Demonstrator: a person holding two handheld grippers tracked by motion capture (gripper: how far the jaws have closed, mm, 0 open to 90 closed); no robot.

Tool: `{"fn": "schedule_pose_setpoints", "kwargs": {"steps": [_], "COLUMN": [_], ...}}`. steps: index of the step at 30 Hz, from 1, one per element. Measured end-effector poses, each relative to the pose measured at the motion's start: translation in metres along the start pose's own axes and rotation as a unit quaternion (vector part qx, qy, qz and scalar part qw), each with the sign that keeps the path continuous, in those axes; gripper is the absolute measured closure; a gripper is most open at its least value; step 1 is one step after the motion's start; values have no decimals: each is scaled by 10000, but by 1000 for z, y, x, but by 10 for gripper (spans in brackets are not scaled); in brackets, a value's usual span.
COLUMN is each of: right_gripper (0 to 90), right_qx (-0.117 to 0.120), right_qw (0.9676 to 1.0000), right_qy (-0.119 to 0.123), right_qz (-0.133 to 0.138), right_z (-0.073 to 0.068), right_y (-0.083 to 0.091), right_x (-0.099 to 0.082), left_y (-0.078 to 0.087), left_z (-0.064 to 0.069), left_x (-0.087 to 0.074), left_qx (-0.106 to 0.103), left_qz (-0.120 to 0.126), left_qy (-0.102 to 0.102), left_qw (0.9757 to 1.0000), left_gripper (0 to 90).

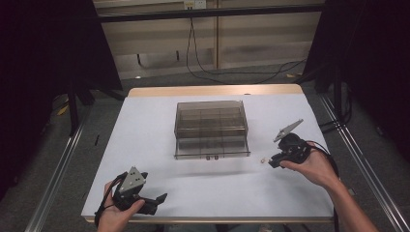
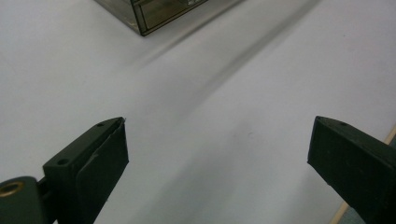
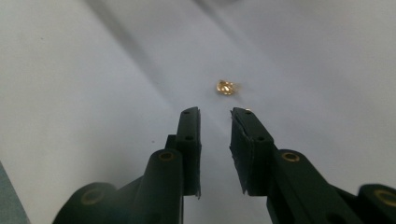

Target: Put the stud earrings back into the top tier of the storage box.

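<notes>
A small gold piece (image 1: pixel 263 161) lies on the white table sheet, right of the box's front corner. In the right gripper view the gold piece (image 3: pixel 226 87) sits just beyond the tips of my right gripper (image 3: pixel 215 114), whose jaws stand a narrow gap apart with nothing between them. From above, the right gripper (image 1: pixel 274 163) points left at that piece. A smoky clear compartment box (image 1: pixel 211 128) stands mid-table with its lid shut. My left gripper (image 1: pixel 159 199) rests near the front left edge, and in its own view this left gripper (image 2: pixel 217 135) is wide open over bare sheet.
The white sheet (image 1: pixel 159 145) covers a wooden table whose far edge (image 1: pixel 212 90) shows behind the box. A corner of the box (image 2: pixel 154 14) shows at the top of the left gripper view. Dark curtains and metal rails flank the table; cables lie on the floor behind.
</notes>
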State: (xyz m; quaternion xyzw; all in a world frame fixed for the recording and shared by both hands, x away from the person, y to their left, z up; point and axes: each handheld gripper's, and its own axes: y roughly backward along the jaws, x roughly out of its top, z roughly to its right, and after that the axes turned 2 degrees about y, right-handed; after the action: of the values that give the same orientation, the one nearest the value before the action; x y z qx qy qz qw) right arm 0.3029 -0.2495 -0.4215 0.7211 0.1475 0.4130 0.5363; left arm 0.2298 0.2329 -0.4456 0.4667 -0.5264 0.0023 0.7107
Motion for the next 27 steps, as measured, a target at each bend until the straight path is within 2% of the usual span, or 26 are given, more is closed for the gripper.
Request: {"fn": "schedule_pose_setpoints", "kwargs": {"steps": [4, 5, 7, 10, 14, 15, 16, 18, 24, 27], "right_gripper": [748, 754, 756, 773, 785, 786, 786, 788, 788, 786], "right_qx": [-5, -25, -21, -65, -106, -125, -125, -121, -83, -161], "right_qw": [9999, 9995, 9993, 9981, 9975, 9966, 9966, 9945, 9919, 9886], "right_qy": [16, 55, 58, 145, 170, 182, 182, 335, 430, 514], "right_qz": [-167, -315, -362, -594, -673, -794, -794, -982, -1195, -1406], "right_z": [6, 8, 10, 15, 18, 19, 19, 22, 22, 20], "right_y": [1, 1, 1, 3, 4, 0, 0, -7, -17, -25], "right_x": [5, 7, 9, 15, 19, 20, 20, 23, 28, 28], "left_y": [0, 1, 1, 3, 2, 2, 2, 2, 2, 2], "left_z": [-3, -4, -5, -3, -3, -4, -4, -5, -7, -10], "left_x": [-2, -2, -2, -1, -1, -2, -2, -2, -3, -3], "left_qx": [27, 23, 34, 10, 26, 12, 12, 20, 22, 6], "left_qz": [-16, 13, 26, 21, 44, 42, 42, 42, 16, 6], "left_qy": [0, 89, 121, 62, 63, 53, 53, 94, 47, 55], "left_qw": [10000, 10000, 9999, 10000, 10000, 10000, 10000, 9999, 10000, 10000], "left_gripper": [46, 44, 44, 42, 44, 44, 45, 44, 45, 46]}}
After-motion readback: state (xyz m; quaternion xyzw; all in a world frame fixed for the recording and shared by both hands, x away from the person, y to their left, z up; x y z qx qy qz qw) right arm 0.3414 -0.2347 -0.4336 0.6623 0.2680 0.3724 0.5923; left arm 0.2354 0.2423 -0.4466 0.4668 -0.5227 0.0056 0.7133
